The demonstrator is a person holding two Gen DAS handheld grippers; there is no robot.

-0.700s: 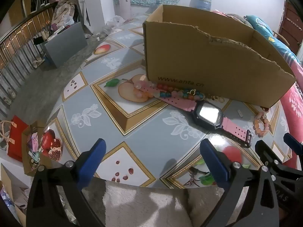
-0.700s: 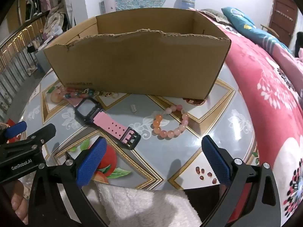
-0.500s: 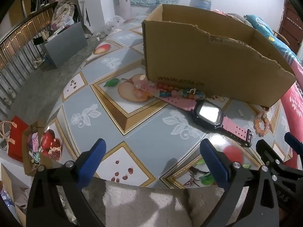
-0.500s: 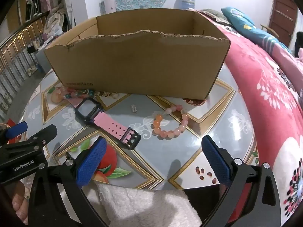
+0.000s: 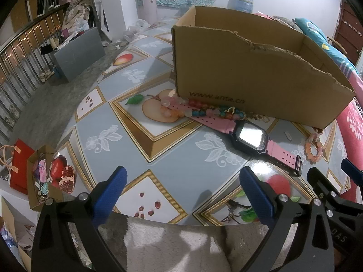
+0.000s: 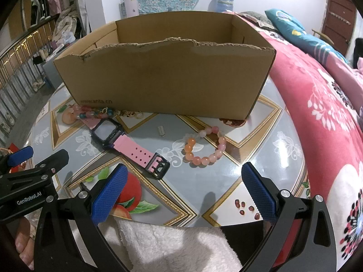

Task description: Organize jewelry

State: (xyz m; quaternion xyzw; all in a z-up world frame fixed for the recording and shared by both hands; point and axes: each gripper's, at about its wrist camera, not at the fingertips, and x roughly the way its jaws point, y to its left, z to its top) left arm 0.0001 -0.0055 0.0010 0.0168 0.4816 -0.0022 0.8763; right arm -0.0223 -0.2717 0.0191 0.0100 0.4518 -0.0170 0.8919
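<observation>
A: The box is plain brown cardboard, matt, with a rough torn top edge. And the table?

B: It has a glossy printed covering, smooth enough to throw back the lamp glare. The watch has a matt pink strap that looks rubbery, a dark plastic case and a shiny glass face.

A: The bead bracelet looks polished and half-clear, like glass or stone.

B: The right gripper has textured blue pads on matt black plastic arms with bright metal screws. Fleecy white cloth lies below it.
</observation>
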